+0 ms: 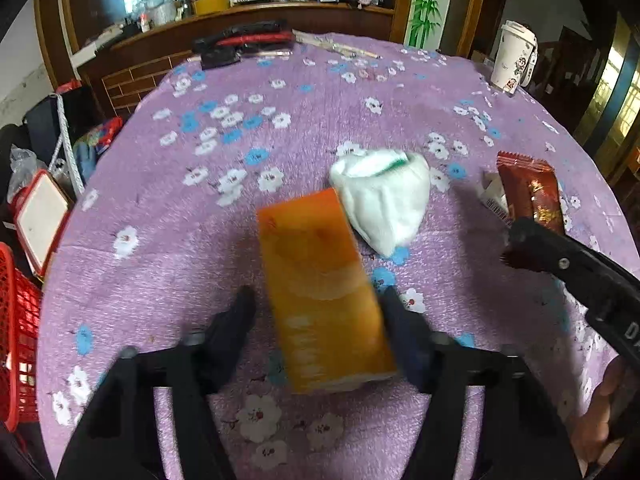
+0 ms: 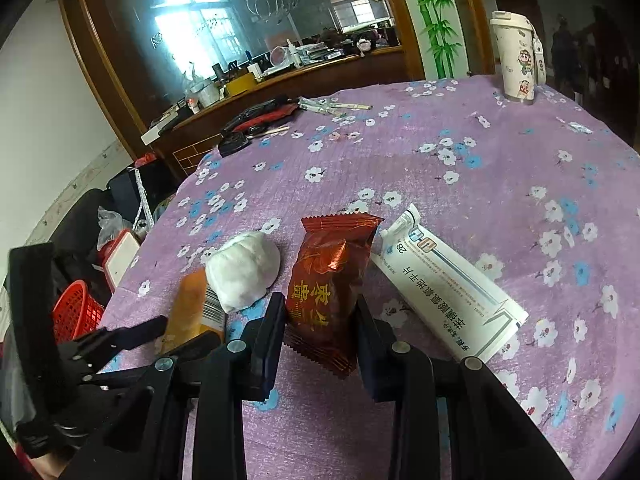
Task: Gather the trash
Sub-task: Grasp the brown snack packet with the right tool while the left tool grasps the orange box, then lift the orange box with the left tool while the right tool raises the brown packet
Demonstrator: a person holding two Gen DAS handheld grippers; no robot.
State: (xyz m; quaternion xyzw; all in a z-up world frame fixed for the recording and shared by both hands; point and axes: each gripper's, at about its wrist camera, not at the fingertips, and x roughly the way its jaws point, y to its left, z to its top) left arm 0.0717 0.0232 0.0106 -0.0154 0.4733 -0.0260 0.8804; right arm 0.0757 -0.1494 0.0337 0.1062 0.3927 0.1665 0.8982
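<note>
- Your left tongs (image 1: 318, 304) straddle the orange box (image 1: 324, 292), one finger on each long side. A gap shows at the left finger and the right one looks close or touching, so they read as parted rather than clamped. The box is blurred and I cannot tell if it is off the tabletop (image 1: 320, 100) yet.
- Your right tongs (image 2: 320, 312) bracket the red snack wrapper (image 2: 330, 284), with its lower end between the fingers. The fingers sit right against its sides, but I cannot tell whether they are pinching it or only framing it.
- Just beyond the left tongs, the white wad of tissue (image 1: 382, 200) lies touching the far corner of the orange box, toward the tabletop's middle.
- Just to the right of the red wrapper, the white medicine box (image 2: 448, 284) lies flat, nearer the right edge.
- The red basket (image 2: 76, 312) sits off the left edge of the tabletop, below its level. It looks like the likely place for the trash, and I cannot see anything in it.
- My reading: you are early on. All four pieces are at the tabletop; two are being grasped and two are untouched.
- The cartoon cup (image 2: 516, 60) by the far right edge and the dark items at the far edge do not look like trash.
</note>
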